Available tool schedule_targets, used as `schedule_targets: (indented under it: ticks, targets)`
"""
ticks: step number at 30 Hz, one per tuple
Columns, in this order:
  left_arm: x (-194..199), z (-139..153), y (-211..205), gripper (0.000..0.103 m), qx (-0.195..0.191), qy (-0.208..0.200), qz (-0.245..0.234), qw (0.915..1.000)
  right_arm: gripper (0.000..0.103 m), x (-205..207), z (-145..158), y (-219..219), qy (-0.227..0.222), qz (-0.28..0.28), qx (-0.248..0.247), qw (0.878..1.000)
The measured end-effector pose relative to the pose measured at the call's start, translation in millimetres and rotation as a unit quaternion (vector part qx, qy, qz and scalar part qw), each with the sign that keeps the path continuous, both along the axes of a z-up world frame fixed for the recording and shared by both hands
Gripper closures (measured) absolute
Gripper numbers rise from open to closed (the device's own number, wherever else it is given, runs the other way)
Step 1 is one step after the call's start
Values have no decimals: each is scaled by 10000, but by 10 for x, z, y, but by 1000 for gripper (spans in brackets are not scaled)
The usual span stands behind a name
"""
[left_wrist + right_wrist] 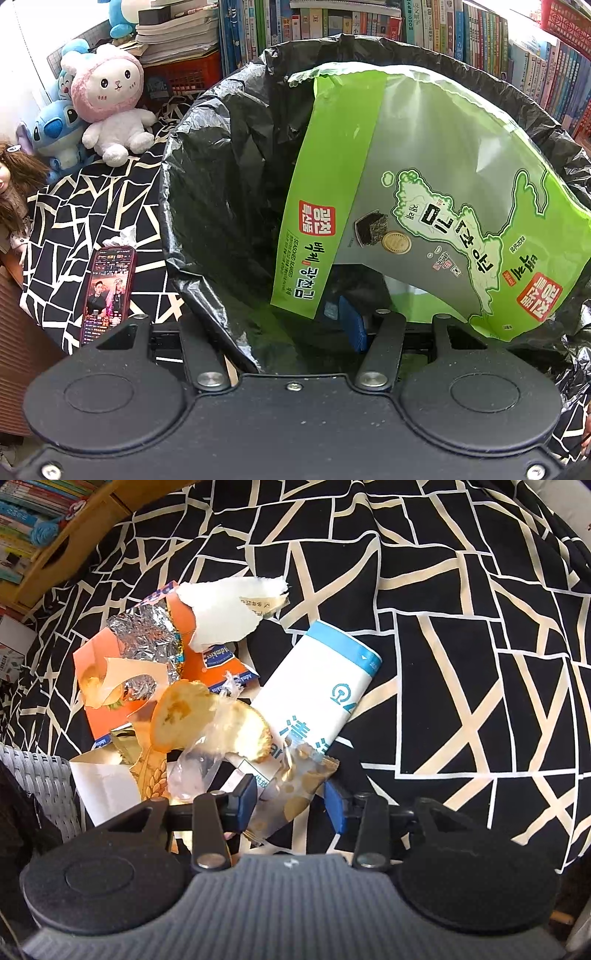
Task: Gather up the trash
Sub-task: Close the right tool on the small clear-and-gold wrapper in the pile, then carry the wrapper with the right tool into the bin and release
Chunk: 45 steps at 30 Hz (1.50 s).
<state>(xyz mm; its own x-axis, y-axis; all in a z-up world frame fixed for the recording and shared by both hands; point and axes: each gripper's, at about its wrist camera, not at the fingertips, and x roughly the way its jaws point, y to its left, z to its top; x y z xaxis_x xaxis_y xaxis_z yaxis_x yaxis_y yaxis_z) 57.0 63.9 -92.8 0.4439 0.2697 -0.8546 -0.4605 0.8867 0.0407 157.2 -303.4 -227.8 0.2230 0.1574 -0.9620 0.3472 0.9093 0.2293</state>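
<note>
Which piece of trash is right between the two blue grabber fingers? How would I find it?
Look at the black-and-cream patterned cloth, then the trash pile on its left side. Nearest the right gripper, beside the white-and-blue packet, lies a clear snack wrapper. Only it has golden-brown blobs printed on see-through plastic.

- A black cloth with a cream broken-line pattern [461,635] covers the supporting surface and fills most of the right wrist view; the same cloth [92,206] shows at left in the left wrist view.
- Lower left of the right wrist view: a heap of litter lies on it, with a torn orange wrapper lined in foil [140,653], a white and blue packet [325,679], orange peel [207,720] and a clear snack wrapper [291,790].
- Left wrist view, lower left: a phone with a lit screen [109,291] and a crumpled tissue [122,238].
- Upper left there: plush toys [110,99] sit on the cloth.
</note>
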Motion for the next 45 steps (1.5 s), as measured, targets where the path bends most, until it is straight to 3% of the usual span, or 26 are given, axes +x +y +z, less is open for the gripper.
schedule_targets:
  ticks: [1, 7, 25, 31, 38, 41, 45]
  targets:
    - [0, 0, -1, 48, 1, 0, -2, 10000, 63, -11, 16, 1, -25, -3, 4, 10000]
    - [-8, 6, 0, 48, -11, -8, -3, 10000, 77, -57, 136, -60, -202, -62, 124, 9997]
    - [-16, 3, 29, 47, -82, -65, 34, 9999, 82, -93, 1119, 83, -1477, 331, 728, 9858]
    - [-23, 6, 35, 47, -106, -88, 47, 9999, 82, -79, 1578, 295, -2034, 652, 1138, 9703]
    - [-32, -1, 45, 47, -140, -109, 55, 9998, 81, -73, 2145, 698, -2710, 1254, 1716, 9388]
    - [-32, -1, 50, 47, -153, -118, 59, 9998, 81, -53, 2292, 942, -2860, 1614, 1875, 9258]
    - [-31, -1, 54, 47, -161, -119, 66, 9998, 81, 14, 2345, 1283, -2845, 2081, 1847, 9174]
